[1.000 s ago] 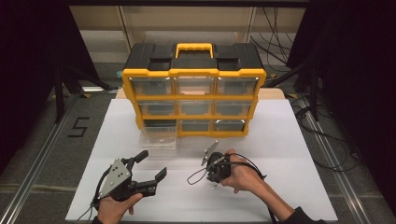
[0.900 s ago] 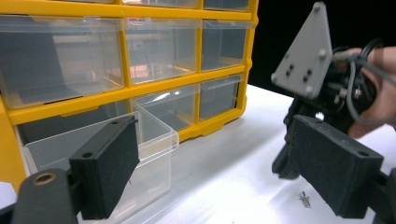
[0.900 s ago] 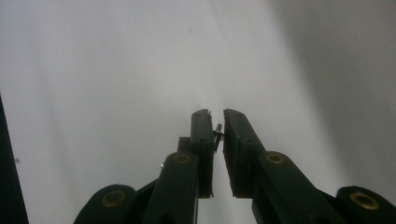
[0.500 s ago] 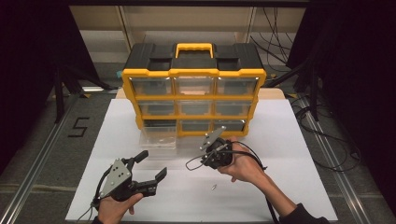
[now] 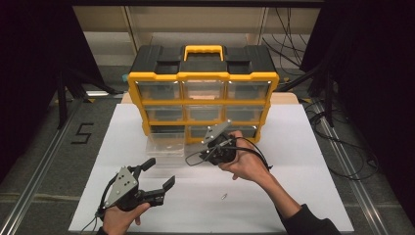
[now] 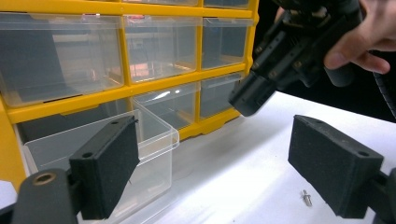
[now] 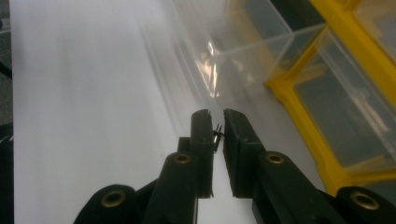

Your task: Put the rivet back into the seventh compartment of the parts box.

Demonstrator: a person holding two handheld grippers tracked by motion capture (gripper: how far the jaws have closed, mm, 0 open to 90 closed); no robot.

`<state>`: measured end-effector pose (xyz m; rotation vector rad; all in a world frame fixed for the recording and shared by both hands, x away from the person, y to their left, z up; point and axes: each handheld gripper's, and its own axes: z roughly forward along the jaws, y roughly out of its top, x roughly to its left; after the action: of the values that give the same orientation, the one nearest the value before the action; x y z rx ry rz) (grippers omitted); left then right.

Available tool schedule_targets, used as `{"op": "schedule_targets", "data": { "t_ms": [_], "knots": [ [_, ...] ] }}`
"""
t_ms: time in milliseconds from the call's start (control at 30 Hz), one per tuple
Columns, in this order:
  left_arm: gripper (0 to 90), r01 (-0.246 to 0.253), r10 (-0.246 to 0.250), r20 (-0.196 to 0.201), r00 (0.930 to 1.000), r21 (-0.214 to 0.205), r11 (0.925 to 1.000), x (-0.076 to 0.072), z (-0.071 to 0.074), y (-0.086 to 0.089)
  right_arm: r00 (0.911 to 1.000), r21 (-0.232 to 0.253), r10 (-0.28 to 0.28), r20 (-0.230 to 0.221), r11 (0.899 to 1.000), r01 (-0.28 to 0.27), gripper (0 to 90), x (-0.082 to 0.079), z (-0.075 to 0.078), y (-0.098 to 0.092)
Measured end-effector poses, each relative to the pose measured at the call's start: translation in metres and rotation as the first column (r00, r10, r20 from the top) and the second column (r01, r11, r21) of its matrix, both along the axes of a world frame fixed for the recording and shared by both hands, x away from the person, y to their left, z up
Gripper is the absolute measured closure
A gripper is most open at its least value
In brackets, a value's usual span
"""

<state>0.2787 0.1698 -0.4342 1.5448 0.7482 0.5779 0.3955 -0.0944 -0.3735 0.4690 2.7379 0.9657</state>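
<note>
since a moment ago the right claw (image 5: 195, 159) has lifted off the white worktop (image 5: 303, 147) and gone toward the clear plastic drawer (image 5: 166, 144) pulled out of the yellow and black drawer box (image 5: 203, 78). its jaws are pressed nearly together, pinching one tiny silver screw (image 7: 217, 132). picking up looks done for this screw; i think dropping it into the open drawer is next. another small silver screw (image 5: 223, 197) lies on the worktop, so more work looks left. the left claw (image 5: 155, 178) is spread wide, holds nothing, and waits near the front edge of the worktop.
</note>
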Motion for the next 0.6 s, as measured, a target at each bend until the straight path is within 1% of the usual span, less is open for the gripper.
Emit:
{"op": "schedule_targets", "data": {
  "t_ms": [67, 100, 133, 233, 267, 367, 400, 467, 500, 567, 600],
  "knots": [
    [15.7, -0.001, 0.001, 0.0, 1.0, -0.001, 1.0, 0.0, 0.0, 0.0, 0.9999, 0.018, 0.007, 0.015, 1.0, -0.007, 82.6, 0.003, 0.004, 0.007],
    [15.7, 0.0, 0.0, 0.0, 1.0, 0.0, 1.0, 0.0, 0.0, 0.0, 0.9999, 0.018, 0.007, 0.015, 1.0, -0.007, 82.6, 0.003, 0.004, 0.007],
    [15.8, -0.001, 0.001, -0.001, 1.0, 0.001, 1.0, 0.0, 0.0, 0.0, 0.9998, 0.03, 0.008, 0.018, 1.0, -0.008, 82.6, 0.005, 0.006, 0.011],
    [15.7, 0.0, 0.0, 0.0, 1.0, 0.0, 1.0, 0.0, 0.0, 0.0, 0.9996, 0.033, 0.012, 0.024, 0.999, -0.013, 82.6, 0.008, 0.009, 0.015],
    [15.8, 0.001, -0.001, 0.0, 1.0, 0.001, 1.0, 0.0, 0.0, 0.0, 0.9994, 0.044, 0.015, 0.031, 0.999, -0.016, 82.6, 0.01, 0.012, 0.018],
    [15.7, 0.001, -0.001, -0.001, 1.0, -0.002, 1.0, 0.0, 0.0, 0.0, 0.9992, 0.054, 0.014, 0.036, 0.998, -0.016, 82.6, 0.012, 0.014, 0.022],
    [15.8, 0.001, -0.001, -0.001, 1.0, 0.0, 1.0, 0.0, 0.0, 0.0, 0.9991, 0.063, 0.014, 0.041, 0.998, -0.016, 82.6, 0.014, 0.017, 0.025],
    [15.7, 0.002, -0.002, 0.0, 1.0, 0.001, 1.0, 0.0, 0.0, 0.0, 0.9988, 0.064, 0.013, 0.047, 0.998, -0.016, 82.6, 0.015, 0.017, 0.027],
    [15.7, 0.002, -0.002, -0.001, 1.0, -0.001, 1.0, 0.0, 0.0, 0.0, 0.9987, 0.073, 0.017, 0.048, 0.997, -0.02, 82.6, 0.017, 0.019, 0.031],
    [15.7, 0.001, -0.001, 0.001, 1.0, -0.001, 1.0, 0.0, 0.0, 0.0, 0.9988, 0.072, 0.019, 0.045, 0.997, -0.023, 82.6, 0.018, 0.02, 0.033],
    [15.8, 0.004, -0.004, -0.001, 1.0, -0.001, 1.0, 0.0, 0.0, 0.0, 0.9986, 0.076, 0.019, 0.049, 0.997, -0.023, 82.6, 0.02, 0.02, 0.037]
  ]
}}
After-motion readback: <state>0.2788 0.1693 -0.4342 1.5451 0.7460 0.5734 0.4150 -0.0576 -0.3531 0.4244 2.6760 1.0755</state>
